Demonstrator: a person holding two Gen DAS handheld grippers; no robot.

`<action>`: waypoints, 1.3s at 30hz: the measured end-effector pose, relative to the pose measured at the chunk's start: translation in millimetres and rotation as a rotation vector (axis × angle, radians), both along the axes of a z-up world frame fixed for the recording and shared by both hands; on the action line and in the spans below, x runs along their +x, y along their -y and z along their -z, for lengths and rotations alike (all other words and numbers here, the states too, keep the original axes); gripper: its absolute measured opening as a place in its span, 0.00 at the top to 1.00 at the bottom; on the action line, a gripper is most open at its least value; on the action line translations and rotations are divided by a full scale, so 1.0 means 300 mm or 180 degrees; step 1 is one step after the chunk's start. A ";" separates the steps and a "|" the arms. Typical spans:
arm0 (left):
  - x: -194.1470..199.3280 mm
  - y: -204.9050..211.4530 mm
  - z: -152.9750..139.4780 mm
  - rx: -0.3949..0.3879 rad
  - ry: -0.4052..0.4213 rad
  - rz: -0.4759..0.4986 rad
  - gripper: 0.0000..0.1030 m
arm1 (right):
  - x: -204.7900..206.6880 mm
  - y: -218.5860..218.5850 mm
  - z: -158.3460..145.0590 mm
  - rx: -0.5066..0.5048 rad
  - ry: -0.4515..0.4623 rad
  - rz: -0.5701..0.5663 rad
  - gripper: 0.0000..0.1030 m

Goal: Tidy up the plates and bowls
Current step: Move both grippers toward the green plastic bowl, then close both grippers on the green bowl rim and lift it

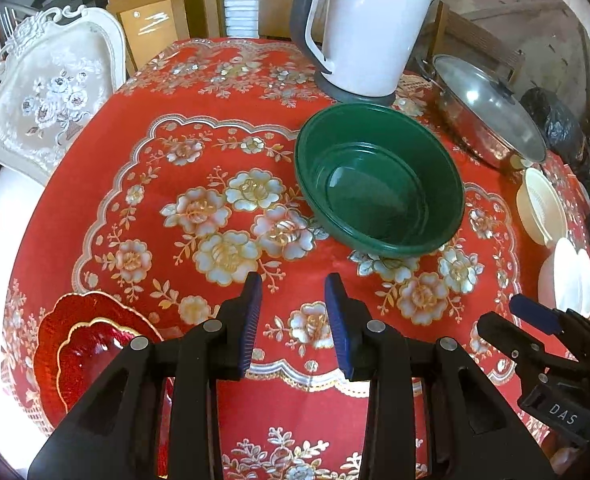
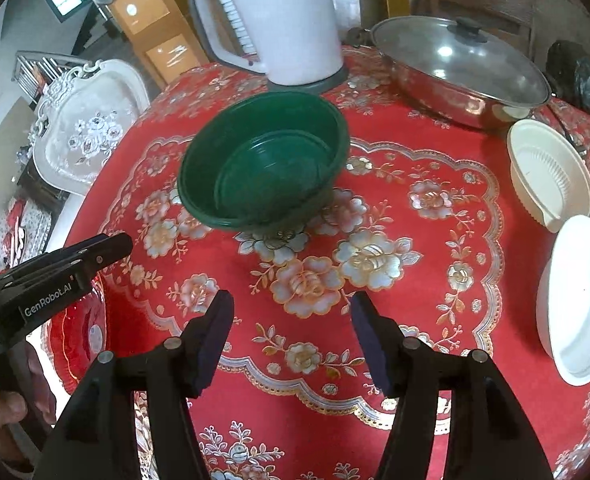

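Note:
A green bowl [image 1: 379,180] with a smaller green bowl nested inside stands mid-table; it also shows in the right wrist view [image 2: 265,164]. Red scalloped plates [image 1: 83,352] are stacked at the near left, partly hidden behind my left gripper's arm [image 2: 77,336]. Two cream bowls lie at the right: a ribbed one [image 2: 551,172] and a plain one [image 2: 579,304], also seen in the left wrist view [image 1: 541,208] [image 1: 567,276]. My left gripper [image 1: 293,300] is open and empty, short of the green bowl. My right gripper [image 2: 291,320] is open and empty over the cloth.
A white kettle [image 1: 365,28] stands behind the green bowl. A steel pan with a glass lid [image 2: 463,68] sits at the back right. The table has a red flowered cloth [image 1: 199,152]. A white ornate chair [image 1: 51,96] stands at the left.

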State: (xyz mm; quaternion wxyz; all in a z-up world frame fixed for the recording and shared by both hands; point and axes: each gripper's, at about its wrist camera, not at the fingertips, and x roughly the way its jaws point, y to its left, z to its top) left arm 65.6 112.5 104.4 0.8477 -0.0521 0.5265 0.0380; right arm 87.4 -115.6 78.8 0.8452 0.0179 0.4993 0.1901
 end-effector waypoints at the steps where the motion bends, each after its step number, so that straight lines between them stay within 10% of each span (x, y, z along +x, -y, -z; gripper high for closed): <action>1: 0.007 -0.001 0.004 0.0005 -0.0008 -0.0009 0.69 | 0.006 0.003 0.004 0.0003 -0.0015 0.0008 0.41; 39: 0.259 -0.028 0.087 -0.0240 -0.0293 -0.0106 0.69 | 0.255 0.031 0.020 0.0122 -0.0122 0.0190 0.40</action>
